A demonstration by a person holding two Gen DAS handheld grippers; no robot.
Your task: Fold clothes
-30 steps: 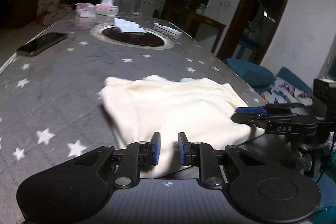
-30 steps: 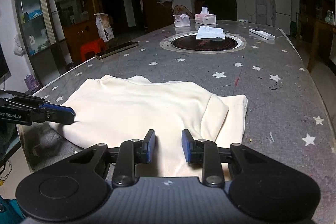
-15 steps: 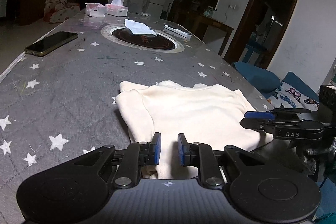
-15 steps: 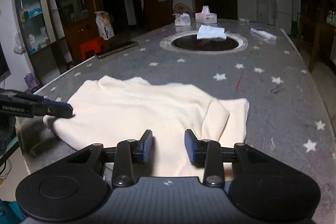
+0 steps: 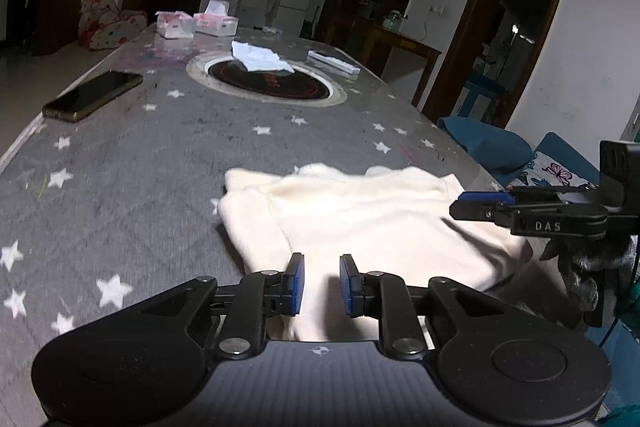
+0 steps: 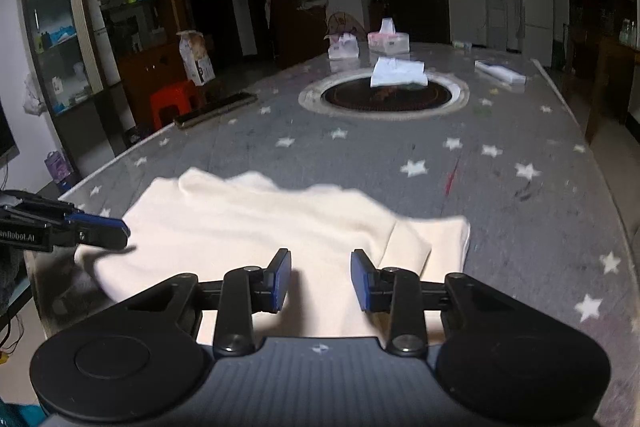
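Observation:
A cream garment [image 5: 360,223] lies partly folded at the near end of the grey star-patterned table [image 5: 160,155]. It also shows in the right wrist view [image 6: 256,227], with a folded sleeve [image 6: 416,247] at its right side. My left gripper [image 5: 320,285] is open and empty over the garment's near edge. My right gripper [image 6: 318,281] is open and empty over the near edge too, with a wider gap. Each gripper shows from the side in the other's view, the right gripper [image 5: 520,215] and the left gripper [image 6: 80,231].
A phone [image 5: 94,95] lies near the table's left edge. A round inset burner [image 5: 268,81] holds a white cloth [image 5: 260,55]. Tissue boxes [image 5: 196,23] and a white remote [image 5: 332,61] sit at the far end. Blue cushions [image 5: 488,143] are right of the table.
Both grippers have pulled back toward the table's near end and risen a little. The right gripper's jaws have opened wider. The garment lies still.

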